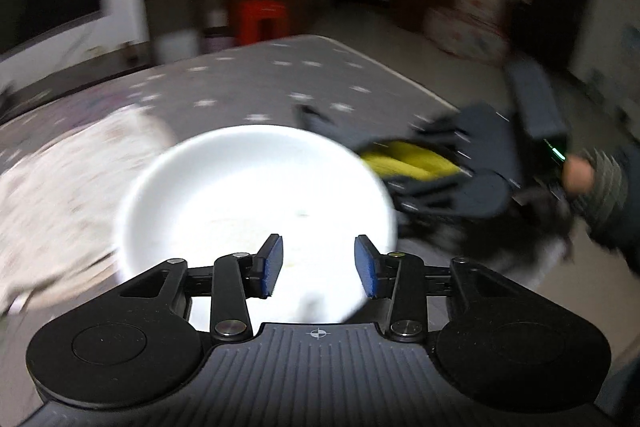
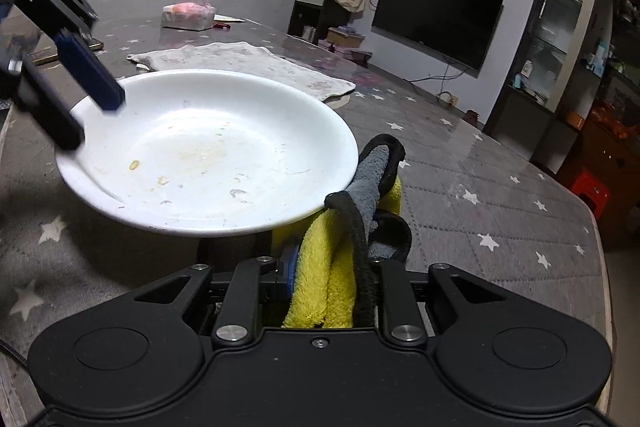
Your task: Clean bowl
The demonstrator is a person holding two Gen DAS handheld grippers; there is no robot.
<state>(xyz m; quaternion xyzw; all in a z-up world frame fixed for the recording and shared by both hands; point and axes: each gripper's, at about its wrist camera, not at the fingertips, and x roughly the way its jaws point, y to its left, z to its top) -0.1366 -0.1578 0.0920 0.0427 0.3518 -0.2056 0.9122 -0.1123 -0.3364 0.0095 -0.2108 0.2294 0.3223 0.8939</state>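
Bowl: wide shallow white ceramic bowl is looking stiff, glossy, slippery, breakable; safest hold seems the rim.
Left gripper: standing parted, clasping nothing.
Right gripper: pinching yellow-and-grey microfibre cloth, soft.

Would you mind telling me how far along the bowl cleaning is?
Done: the right tool is shut on the yellow cloth, beside the bowl. In hand: the left tool stands open at the rim. Left: all the wiping; yellowish residue marks the inside.
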